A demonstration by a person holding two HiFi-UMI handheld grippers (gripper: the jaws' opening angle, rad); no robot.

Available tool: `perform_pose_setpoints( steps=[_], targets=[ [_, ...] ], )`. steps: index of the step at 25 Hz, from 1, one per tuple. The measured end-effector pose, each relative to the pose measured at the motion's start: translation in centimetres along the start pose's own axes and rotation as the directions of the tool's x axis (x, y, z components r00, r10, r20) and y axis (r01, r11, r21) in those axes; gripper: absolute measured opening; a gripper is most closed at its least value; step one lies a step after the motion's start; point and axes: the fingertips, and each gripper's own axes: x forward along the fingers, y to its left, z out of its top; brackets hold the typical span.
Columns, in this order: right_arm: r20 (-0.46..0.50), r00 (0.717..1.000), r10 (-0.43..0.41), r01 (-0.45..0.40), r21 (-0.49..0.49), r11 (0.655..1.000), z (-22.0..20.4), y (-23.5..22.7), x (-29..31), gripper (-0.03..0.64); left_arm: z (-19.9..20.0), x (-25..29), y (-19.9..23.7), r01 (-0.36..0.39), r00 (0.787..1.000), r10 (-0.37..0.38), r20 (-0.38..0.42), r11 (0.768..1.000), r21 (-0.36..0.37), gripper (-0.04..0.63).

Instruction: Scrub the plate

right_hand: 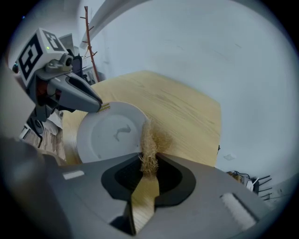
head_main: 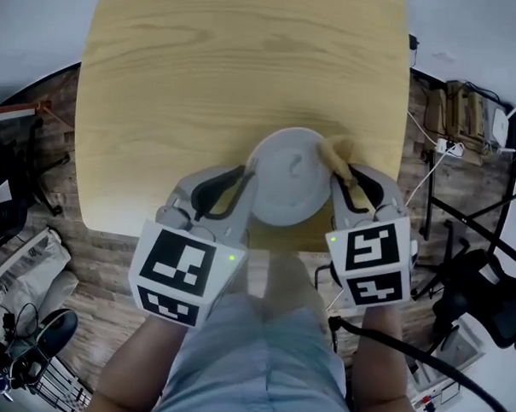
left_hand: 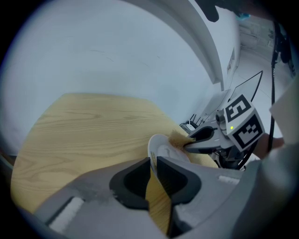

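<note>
A white plate [head_main: 285, 183], marked with a small grey squiggle at its centre, is held tilted over the near edge of a light wooden tabletop [head_main: 204, 79]. Its left rim is clamped between the fingers [left_hand: 131, 182] of the left gripper [left_hand: 154, 164], which are closed on the thin edge. At the plate's upper right rim, a tan fibrous scrubber [right_hand: 150, 142] is seen touching it, pinched tight between the fingers [right_hand: 174, 179] of the right gripper [right_hand: 148, 164]. The 2 grippers are set on opposite sides of the plate. Wood-pattern floor [head_main: 110, 263] is visible below the tabletop.
</note>
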Motion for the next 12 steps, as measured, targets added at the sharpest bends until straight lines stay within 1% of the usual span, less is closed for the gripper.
perform_pose_setpoints(
  steps=[7, 12],
  targets=[
    [0.028, 0.999, 0.037, -0.034, -0.098, 0.995, 3.0, 2.4, 0.6, 0.072, 0.2, 0.1, 0.1, -0.001, 1.000, 0.001, 0.007, 1.000, -0.016, 0.066],
    [0.047, 0.997, 0.062, -0.054, -0.161, 0.986, 4.2, 4.3, 0.7, 0.072, -0.1, 0.0, 0.5, -0.008, 1.000, 0.009, 0.007, 1.000, -0.027, 0.066]
  ],
)
